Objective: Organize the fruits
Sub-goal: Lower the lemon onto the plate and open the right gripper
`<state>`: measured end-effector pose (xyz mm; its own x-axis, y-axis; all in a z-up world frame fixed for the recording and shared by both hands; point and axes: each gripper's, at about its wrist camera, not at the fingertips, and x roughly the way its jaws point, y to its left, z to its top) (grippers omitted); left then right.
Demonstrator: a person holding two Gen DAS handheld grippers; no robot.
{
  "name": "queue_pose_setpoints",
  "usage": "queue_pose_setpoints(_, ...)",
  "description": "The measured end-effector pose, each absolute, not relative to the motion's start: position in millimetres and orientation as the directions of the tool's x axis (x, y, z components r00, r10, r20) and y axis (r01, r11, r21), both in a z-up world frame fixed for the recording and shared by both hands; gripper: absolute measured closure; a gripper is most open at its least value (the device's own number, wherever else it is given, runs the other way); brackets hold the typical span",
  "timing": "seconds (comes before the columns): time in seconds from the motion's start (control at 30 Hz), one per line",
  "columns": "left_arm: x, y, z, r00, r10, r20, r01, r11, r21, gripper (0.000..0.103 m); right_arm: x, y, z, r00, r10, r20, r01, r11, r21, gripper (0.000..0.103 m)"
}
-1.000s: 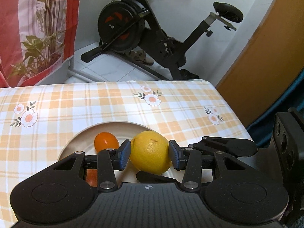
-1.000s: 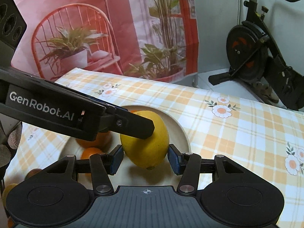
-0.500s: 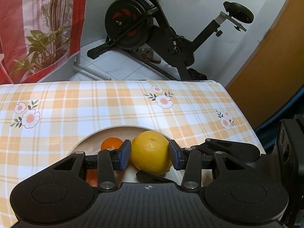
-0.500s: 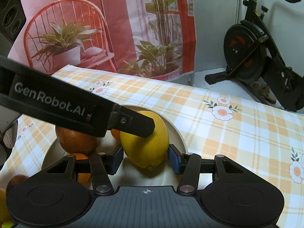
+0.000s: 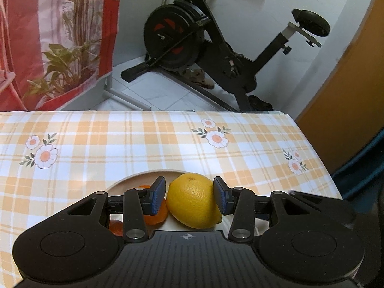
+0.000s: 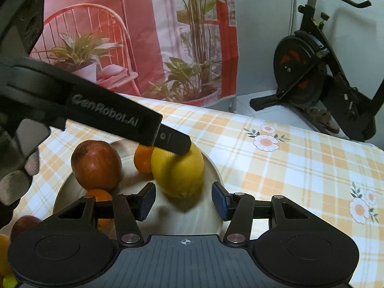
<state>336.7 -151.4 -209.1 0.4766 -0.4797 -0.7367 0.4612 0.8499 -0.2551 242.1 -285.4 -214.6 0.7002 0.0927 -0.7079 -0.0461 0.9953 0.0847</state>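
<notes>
A yellow lemon [image 5: 192,204] lies on the pale plate [image 5: 148,174] between the blue pads of my left gripper [image 5: 189,192], which is shut on it; the right pad presses its side and the left pad sits just at its skin. In the right wrist view the lemon [image 6: 177,172] rests on the plate [image 6: 216,175] just beyond my right gripper [image 6: 183,199], whose pads stand open, clear of it on both sides. One left finger [image 6: 172,141] lies across the lemon's top.
On the plate are a red-brown round fruit [image 6: 96,165] and two small oranges [image 6: 142,159], [image 6: 100,196]. More fruit [image 6: 24,223] lies on the checked tablecloth at the lower left. A gloved hand [image 6: 16,180] is at the left. The table edge [image 5: 312,144] runs at the right, an exercise bike [image 5: 192,38] beyond.
The right gripper's pads, pressed on the lemon before, now stand apart from it and a little back. The left gripper tilted up slightly, uncovering the red-brown fruit.
</notes>
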Motion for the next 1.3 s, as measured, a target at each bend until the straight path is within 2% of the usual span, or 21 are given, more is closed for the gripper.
queue_pose_setpoints(0.5, 323.6, -129.0, -191.3, 0.538, -0.393, -0.746, 0.377, 0.903, -0.204, 0.057, 188.6, -283.5, -184.7, 0.73, 0.057, -0.681, 0.023, 0.994, 0.108, 0.055)
queue_pose_setpoints(0.9, 272.5, -81.1, -144.8, 0.595, -0.392, -0.702, 0.37, 0.909, -0.193, 0.057, 129.5, -259.8, -165.3, 0.757, 0.022, -0.653, 0.075, 0.99, 0.12, 0.055)
queue_pose_setpoints(1.3, 209.0, -8.0, -140.5, 0.634, -0.368, -0.68, 0.351, 0.921, -0.171, 0.057, 80.4, -225.0, -165.9, 0.774, 0.015, -0.633, 0.088, 0.987, 0.131, 0.055)
